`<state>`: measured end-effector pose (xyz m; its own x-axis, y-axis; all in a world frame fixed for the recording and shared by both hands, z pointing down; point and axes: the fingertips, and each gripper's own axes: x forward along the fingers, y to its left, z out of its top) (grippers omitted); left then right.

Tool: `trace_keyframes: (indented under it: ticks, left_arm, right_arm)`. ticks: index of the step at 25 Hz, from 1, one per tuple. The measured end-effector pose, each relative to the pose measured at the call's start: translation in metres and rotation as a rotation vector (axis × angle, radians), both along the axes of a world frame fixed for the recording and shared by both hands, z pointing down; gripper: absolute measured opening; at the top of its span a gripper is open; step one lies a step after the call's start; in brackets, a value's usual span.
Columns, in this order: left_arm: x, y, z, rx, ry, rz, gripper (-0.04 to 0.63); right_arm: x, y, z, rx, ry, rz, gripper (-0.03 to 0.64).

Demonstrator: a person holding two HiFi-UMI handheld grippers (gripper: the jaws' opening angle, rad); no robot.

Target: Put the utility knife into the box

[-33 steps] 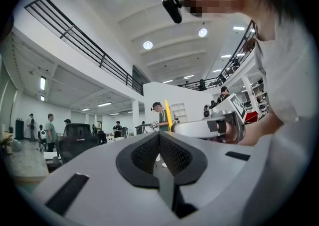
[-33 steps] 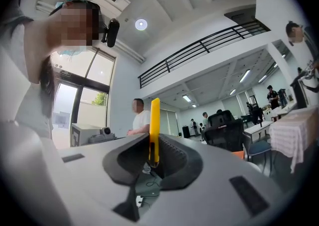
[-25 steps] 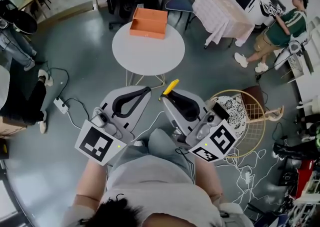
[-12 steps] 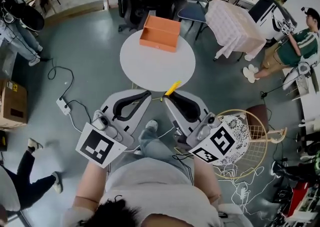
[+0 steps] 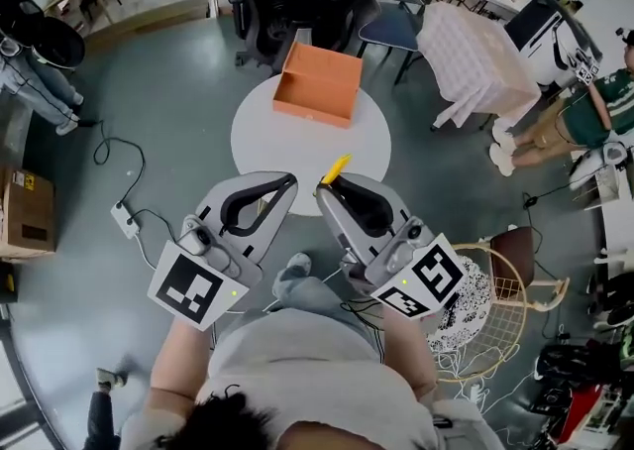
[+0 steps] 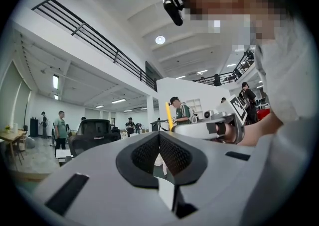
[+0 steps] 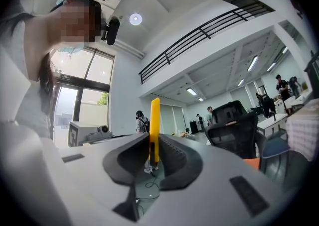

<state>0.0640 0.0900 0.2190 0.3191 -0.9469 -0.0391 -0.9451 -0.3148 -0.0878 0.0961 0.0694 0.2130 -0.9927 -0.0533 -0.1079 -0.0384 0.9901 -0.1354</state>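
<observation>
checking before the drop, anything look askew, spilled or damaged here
Nothing stands out. The utility knife sits clamped in the right gripper, its yellow end poking past the jaws; the orange box stands open near the far edge of the round table.

The utility knife (image 5: 338,168), slim and yellow, is clamped between the jaws of the right gripper (image 5: 327,188), with its free end tilted toward 1 o'clock over the round white table (image 5: 277,146). The orange, open-topped box (image 5: 312,111) is set at the table's 12 o'clock edge, well apart from the knife.

Left tongs (image 6: 159,138) jaws together, yellow utility knife (image 6: 168,115) upright in right tongs (image 6: 174,127), blk chair (image 6: 94,133) bg left
</observation>
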Motion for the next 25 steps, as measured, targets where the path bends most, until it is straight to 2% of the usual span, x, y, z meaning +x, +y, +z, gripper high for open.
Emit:
trace_keyframes:
  ticks: [11, 17, 21, 25]
  left_arm:
    - [-0.043, -0.078, 0.000, 0.020, -0.009, -0.003, 0.009]
    - [-0.073, -0.093, -0.002, 0.041, 0.040, 0.015, 0.009]
    - [-0.095, -0.112, -0.003, 0.037, 0.031, 0.065, 0.009]
    - [-0.117, -0.138, -0.002, 0.019, 0.034, 0.156, 0.009]
  right_arm:
    - [-0.036, -0.079, 0.006, 0.020, 0.002, 0.029, 0.063]
    - [-0.057, -0.091, 0.010, 0.013, 0.013, 0.069, 0.063]
    - [-0.078, -0.107, 0.009, 0.012, 0.034, 0.133, 0.063]
    - [-0.102, -0.130, 0.010, 0.003, 0.040, 0.228, 0.063]
